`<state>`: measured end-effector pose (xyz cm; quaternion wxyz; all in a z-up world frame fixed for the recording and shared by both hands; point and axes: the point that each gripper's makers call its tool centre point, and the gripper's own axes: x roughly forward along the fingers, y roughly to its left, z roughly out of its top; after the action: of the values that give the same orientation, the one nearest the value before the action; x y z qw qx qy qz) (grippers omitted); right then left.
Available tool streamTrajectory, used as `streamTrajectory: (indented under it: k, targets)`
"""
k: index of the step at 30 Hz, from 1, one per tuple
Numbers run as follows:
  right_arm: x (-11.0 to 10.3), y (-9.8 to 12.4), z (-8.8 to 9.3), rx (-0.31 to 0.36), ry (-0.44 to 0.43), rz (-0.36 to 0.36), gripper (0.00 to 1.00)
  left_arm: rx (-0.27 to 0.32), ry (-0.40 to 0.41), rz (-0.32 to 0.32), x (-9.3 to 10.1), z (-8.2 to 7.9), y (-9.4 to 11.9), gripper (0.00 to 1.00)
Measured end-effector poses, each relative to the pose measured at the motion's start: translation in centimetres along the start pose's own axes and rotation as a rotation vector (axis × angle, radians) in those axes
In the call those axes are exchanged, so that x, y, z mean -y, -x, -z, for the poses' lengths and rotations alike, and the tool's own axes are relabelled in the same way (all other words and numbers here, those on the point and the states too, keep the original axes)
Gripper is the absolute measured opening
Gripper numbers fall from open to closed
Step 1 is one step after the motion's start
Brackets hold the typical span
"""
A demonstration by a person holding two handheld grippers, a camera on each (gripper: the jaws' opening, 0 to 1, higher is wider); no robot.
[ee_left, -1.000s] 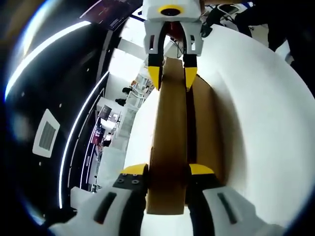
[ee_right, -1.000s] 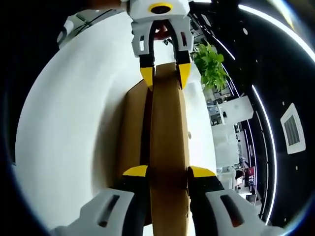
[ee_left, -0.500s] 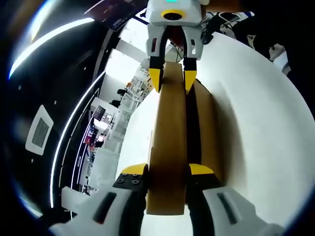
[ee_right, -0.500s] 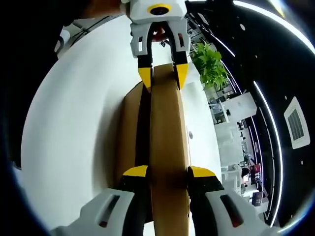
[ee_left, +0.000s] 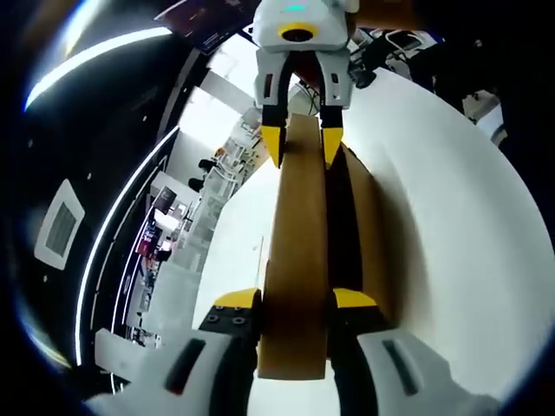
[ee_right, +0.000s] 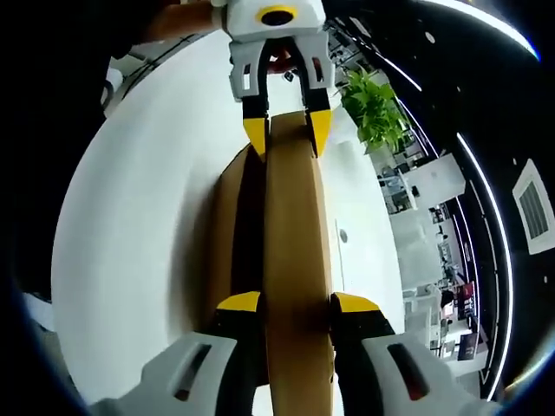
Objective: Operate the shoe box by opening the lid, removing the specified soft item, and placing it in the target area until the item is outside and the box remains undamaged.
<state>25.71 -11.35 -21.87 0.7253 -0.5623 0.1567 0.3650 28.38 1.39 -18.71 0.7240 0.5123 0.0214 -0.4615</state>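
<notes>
Brown cardboard runs up the middle of both views: this is the shoe box lid (ee_left: 299, 260), seen edge-on, with a hand-held gripper at each end. In the left gripper view the left hand-held gripper (ee_left: 295, 303) has its yellow-tipped jaws closed against the two faces of the lid's near end, pinching it. At the far end of the lid the right hand-held gripper (ee_left: 301, 143) comes down from the top of that view, its yellow tips also pressed to either side of the cardboard.

The right gripper view gives the mirror of this. The right hand-held gripper (ee_right: 297, 305) clamps the lid (ee_right: 295, 234) at its near end, and the left hand-held gripper (ee_right: 285, 134) grips the far end.

Beside the lid lies the shoe box body (ee_left: 368, 234), the same brown, with a dark gap between the two; the lid stands lifted off it, so the box is open. The box rests on a white desk (ee_left: 451, 217). What lies inside the box cannot be seen from these angles.

Beyond the lid's far end in the right gripper view, a green potted plant (ee_right: 375, 108) stands past the desk (ee_right: 147, 225).
</notes>
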Motion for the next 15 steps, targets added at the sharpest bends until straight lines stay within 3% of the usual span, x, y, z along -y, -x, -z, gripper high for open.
streamTrajectory:
  k: [4,6,15]
  targets:
    - [-0.6,-0.1,0.0,0.000,-0.008,-0.016,0.29,0.010,0.012,0.021,-0.5,0.0,-0.1,0.31]
    - [3.0,0.7,-0.9,0.003,-0.014,-0.027,0.29,0.015,0.018,0.030,-0.6,0.0,-0.1,0.31]
    - [4.1,0.7,-1.1,0.000,-0.018,-0.064,0.29,0.012,0.028,0.044,-0.9,0.0,-0.3,0.31]
